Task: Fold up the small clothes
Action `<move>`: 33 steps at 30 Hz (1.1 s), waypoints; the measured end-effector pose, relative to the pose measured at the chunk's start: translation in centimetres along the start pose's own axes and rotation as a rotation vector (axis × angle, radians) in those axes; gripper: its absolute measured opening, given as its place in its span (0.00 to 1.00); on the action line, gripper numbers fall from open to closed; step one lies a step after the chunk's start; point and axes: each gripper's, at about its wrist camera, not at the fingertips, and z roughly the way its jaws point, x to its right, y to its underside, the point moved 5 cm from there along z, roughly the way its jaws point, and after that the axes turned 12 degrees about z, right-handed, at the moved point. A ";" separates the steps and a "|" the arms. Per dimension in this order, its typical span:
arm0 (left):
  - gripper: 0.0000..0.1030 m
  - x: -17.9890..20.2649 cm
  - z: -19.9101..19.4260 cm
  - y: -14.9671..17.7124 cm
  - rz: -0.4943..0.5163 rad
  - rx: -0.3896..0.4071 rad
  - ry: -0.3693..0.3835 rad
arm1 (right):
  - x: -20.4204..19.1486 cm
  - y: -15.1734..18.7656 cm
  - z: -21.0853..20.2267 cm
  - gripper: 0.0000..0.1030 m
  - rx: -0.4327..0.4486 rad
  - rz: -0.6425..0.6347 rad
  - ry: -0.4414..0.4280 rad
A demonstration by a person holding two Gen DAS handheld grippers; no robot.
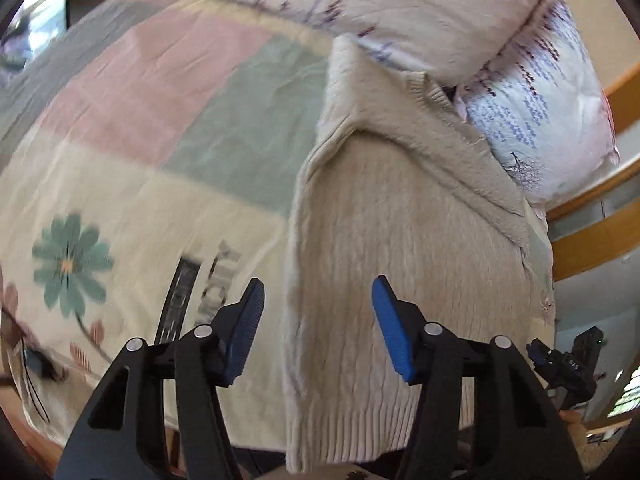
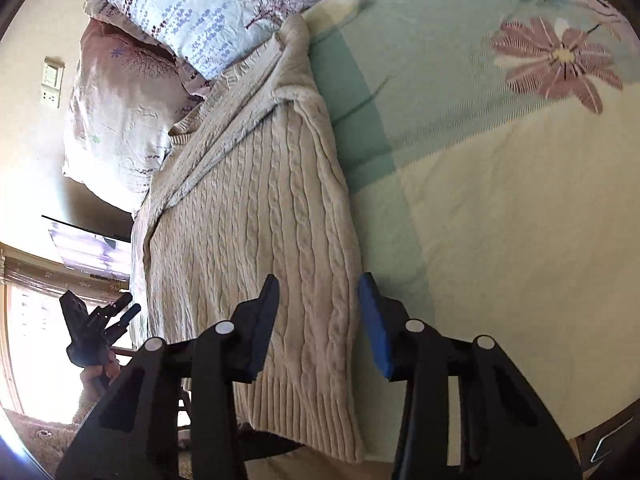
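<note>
A cream cable-knit sweater (image 1: 400,240) lies on the bed, folded lengthwise with its sleeves laid across the chest, its ribbed hem hanging over the near edge. It also shows in the right wrist view (image 2: 256,232). My left gripper (image 1: 318,332) is open and empty, hovering above the sweater's lower left edge. My right gripper (image 2: 318,328) is open and empty above the sweater's lower right edge. The left gripper also shows in the right wrist view (image 2: 100,320), and the right gripper in the left wrist view (image 1: 568,364).
The bed has a pastel patchwork sheet (image 1: 140,140) with flower prints. Two floral pillows (image 1: 540,112) lie at the head, touching the sweater's collar. A wooden bed frame (image 1: 600,240) runs along the right. A wall socket (image 2: 52,80) and a bright window (image 2: 40,340) are beyond.
</note>
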 end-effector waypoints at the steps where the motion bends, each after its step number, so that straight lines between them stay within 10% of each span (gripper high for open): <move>1: 0.49 -0.4 0.1 1.3 -0.029 -0.019 0.016 | 0.1 0.4 0.0 0.38 -0.020 0.005 -0.011; 9: 0.34 3.5 -0.5 7.2 -0.048 -0.105 0.120 | 0.5 5.4 1.1 0.10 -0.241 0.029 -0.108; 15: 0.08 4.8 -0.3 6.3 -0.060 -0.129 0.177 | -2.4 3.8 0.3 0.07 -0.168 -0.020 -0.180; 24: 0.08 5.8 -0.2 -15.4 0.136 0.228 0.147 | -11.8 -13.8 -0.1 0.07 0.228 -0.044 -0.347; 26: 0.38 6.1 1.6 -20.5 0.133 0.262 0.085 | -12.7 -18.2 1.4 0.14 0.306 0.013 -0.324; 28: 0.82 5.0 4.1 -23.3 0.106 0.221 -0.016 | -12.3 -20.0 3.3 0.61 0.306 0.114 -0.265; 33: 0.85 0.5 6.6 -21.7 0.035 0.128 -0.038 | -10.0 -16.7 3.8 0.70 0.248 0.067 -0.142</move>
